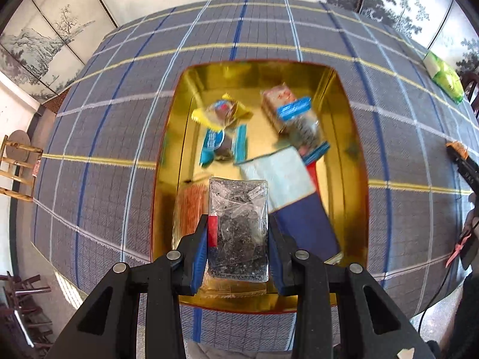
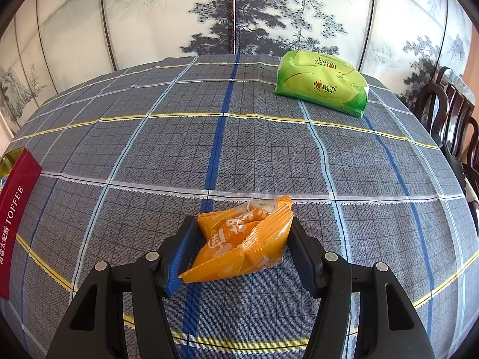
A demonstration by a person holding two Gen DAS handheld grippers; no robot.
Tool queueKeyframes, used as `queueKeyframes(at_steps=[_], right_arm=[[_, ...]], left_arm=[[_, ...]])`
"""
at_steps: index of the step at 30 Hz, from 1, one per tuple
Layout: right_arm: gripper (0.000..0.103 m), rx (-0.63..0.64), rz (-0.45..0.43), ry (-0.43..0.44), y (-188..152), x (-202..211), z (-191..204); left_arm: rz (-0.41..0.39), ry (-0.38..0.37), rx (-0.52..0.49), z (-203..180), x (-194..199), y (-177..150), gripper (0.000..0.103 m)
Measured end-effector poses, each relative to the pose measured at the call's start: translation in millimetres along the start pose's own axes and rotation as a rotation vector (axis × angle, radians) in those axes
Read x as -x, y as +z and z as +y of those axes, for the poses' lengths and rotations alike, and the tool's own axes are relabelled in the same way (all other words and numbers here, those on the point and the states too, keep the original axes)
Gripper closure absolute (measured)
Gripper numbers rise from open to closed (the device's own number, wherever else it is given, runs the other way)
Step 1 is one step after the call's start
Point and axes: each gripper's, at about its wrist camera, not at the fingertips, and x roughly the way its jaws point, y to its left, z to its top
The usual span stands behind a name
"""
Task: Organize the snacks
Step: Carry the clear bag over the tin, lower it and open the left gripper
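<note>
Gold tin (image 1: 353,161) holds about five snack packs — some blurred. Over the tin, the left gripper (image 1: 238,239) pinches a clear packet (image 1: 238,224) of dark bits. Right of the tin, only the right wrist view shows the right gripper (image 2: 242,239) pinching one orange packet (image 2: 239,242) — and one green tissue pack (image 2: 321,82) far behind.

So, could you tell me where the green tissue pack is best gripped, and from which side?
Take the green tissue pack across its short width at the middle, coming down from above. It lies flat on the cloth, clear of everything else, and looks soft, so the tongs should close gently.
</note>
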Motion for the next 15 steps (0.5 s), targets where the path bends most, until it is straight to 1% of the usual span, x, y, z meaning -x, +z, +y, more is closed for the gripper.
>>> queueKeyframes(at_steps=[6, 12, 15], right_arm=[[0.041, 0.000, 0.000, 0.000, 0.1, -0.1, 0.2], [0.041, 0.001, 0.000, -0.001, 0.1, -0.2, 0.4], [0.041, 0.001, 0.000, -0.001, 0.1, -0.3, 0.5]], left_arm=[[0.027, 0.015, -0.002, 7.0, -14.5, -12.8, 0.071], [0.002, 0.027, -0.032, 3.9, -14.6, -18.2, 0.071], [-0.008, 0.048, -0.050, 0.6, -14.4, -19.2, 0.069]])
